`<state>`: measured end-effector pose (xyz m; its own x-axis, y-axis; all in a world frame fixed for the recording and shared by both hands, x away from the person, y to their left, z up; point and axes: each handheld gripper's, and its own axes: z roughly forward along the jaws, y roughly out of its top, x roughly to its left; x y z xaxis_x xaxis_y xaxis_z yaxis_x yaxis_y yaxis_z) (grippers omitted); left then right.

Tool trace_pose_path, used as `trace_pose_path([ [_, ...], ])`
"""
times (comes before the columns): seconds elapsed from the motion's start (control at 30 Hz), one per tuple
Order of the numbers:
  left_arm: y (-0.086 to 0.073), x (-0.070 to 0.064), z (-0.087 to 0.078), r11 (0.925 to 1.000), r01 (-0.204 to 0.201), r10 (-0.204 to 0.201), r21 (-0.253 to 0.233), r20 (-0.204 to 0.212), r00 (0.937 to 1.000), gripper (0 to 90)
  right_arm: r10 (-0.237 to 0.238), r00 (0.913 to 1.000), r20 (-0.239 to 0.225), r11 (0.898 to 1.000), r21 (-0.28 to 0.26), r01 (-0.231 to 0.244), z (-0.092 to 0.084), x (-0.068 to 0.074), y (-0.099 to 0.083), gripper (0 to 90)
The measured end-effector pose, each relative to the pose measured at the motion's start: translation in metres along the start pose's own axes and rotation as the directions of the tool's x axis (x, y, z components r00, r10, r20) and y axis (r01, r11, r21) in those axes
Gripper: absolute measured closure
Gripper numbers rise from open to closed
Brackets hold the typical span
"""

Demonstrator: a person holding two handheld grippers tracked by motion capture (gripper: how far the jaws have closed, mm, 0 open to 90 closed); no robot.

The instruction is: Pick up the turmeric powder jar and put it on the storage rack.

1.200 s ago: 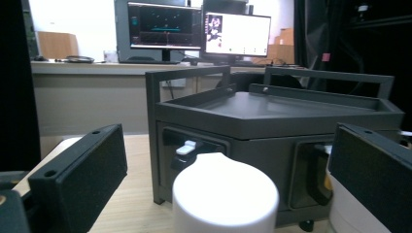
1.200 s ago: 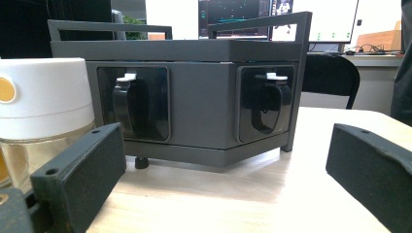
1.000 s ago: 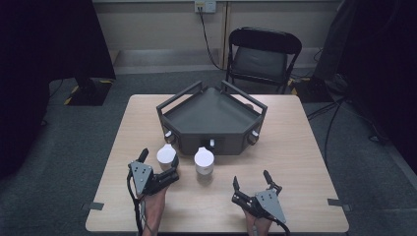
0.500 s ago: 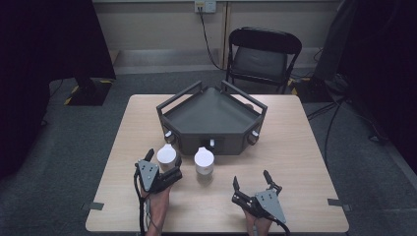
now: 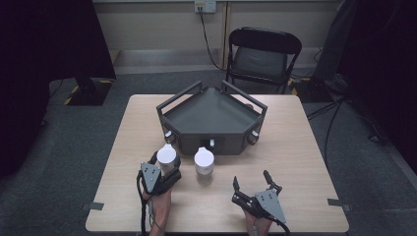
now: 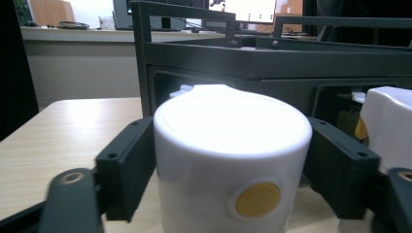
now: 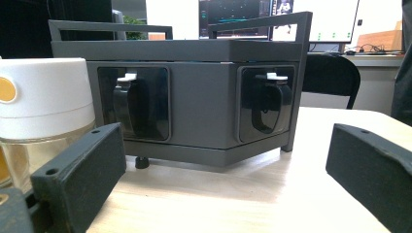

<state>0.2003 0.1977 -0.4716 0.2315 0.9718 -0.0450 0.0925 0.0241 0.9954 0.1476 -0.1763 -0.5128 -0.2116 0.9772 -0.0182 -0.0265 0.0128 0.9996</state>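
The left tongs (image 5: 166, 164), jaws just closing, pinch the white-capped jar (image 5: 166, 156) between them; the right tongs (image 5: 252, 181) rest spread, well apart from it.

White-capped jar (image 5: 166, 158) with a yellow dot stands upright just before the dark rack (image 5: 211, 115).

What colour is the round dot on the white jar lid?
Yellow dot on the white jar lid, best in the left gripper view.

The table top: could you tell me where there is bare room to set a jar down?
Free: the table's right side beside the grey rack, and the left edge strip. Crowded: the front middle, where two white-lidded jars stand before the rack.
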Motion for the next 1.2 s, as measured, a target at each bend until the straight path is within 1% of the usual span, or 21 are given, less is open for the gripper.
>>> trace_pose_path([
  [0.07,-0.0007,-0.0009,-0.0001,1.0000,-0.005,0.005,0.000,-0.002,1.0000,27.8,0.000,1.0000,0.000,1.000,0.000,0.000,0.0000,0.0000,0.0000,0.0],
  [0.1,-0.0012,-0.0015,-0.0005,1.0000,-0.003,0.003,-0.003,-0.007,1.0000,27.8,0.000,1.0000,0.000,1.000,0.000,0.000,0.0000,0.0000,0.0000,0.0],
  [0.13,-0.0017,-0.0016,-0.0007,1.0000,-0.001,0.001,-0.006,-0.010,1.0000,29.8,0.000,1.0000,0.000,1.000,0.000,0.000,0.0000,0.0000,0.0000,0.0],
  [0.23,-0.0024,-0.0032,-0.0008,0.9999,-0.010,0.010,-0.009,-0.016,0.9998,30.2,0.000,1.0000,0.000,1.000,0.000,0.000,0.0000,-0.0001,0.0001,0.0],
  [0.4,-0.0034,-0.0060,-0.0016,0.9999,-0.010,0.010,-0.014,-0.025,0.9996,30.6,0.000,1.0000,0.000,1.000,0.000,0.000,0.0000,0.0000,0.0000,0.0],
  [0.53,-0.0030,-0.0057,-0.0019,0.9999,-0.008,0.008,-0.013,-0.025,0.9997,30.7,0.000,1.0000,0.002,1.000,0.000,0.000,0.0000,0.0003,0.0000,0.0],
  [0.67,0.0015,-0.0040,-0.0014,1.0000,-0.008,0.008,0.003,-0.017,0.9998,30.7,0.000,1.0000,0.002,1.000,0.000,0.000,0.0000,0.0004,0.0000,0.0],
  [0.73,0.0016,-0.0041,-0.0017,1.0000,-0.004,0.004,0.003,-0.020,0.9998,30.7,0.000,1.0000,0.002,1.000,0.000,0.000,0.0000,0.0004,0.0000,0.0],
  [0.83,0.0019,-0.0051,-0.0025,0.9999,-0.011,0.011,0.005,-0.025,0.9996,30.7,0.000,1.0000,0.002,1.000,0.000,0.000,-0.0001,0.0003,0.0000,0.0],
  [0.9,0.0023,-0.0057,-0.0029,1.0000,-0.007,0.007,0.005,-0.031,0.9995,30.7,0.000,1.0000,0.002,1.000,0.000,0.000,-0.0001,0.0003,0.0000,0.0],
  [0.97,0.0027,-0.0042,-0.0037,1.0000,0.001,-0.001,0.004,-0.026,0.9997,30.8,0.000,1.0000,0.002,1.000,0.000,0.000,-0.0001,0.0003,0.0000,0.0],
  [1.07,0.0032,-0.0044,-0.0054,1.0000,-0.007,0.007,-0.001,-0.025,0.9996,30.8,0.000,1.0000,0.002,1.000,0.000,0.000,-0.0001,0.0004,0.0000,0.0],
  [1.2,0.0064,-0.0036,-0.0074,1.0000,-0.005,0.005,-0.001,-0.024,0.9997,30.8,0.000,1.0000,0.005,1.000,0.000,0.000,-0.0002,0.0008,0.0000,0.0],
])
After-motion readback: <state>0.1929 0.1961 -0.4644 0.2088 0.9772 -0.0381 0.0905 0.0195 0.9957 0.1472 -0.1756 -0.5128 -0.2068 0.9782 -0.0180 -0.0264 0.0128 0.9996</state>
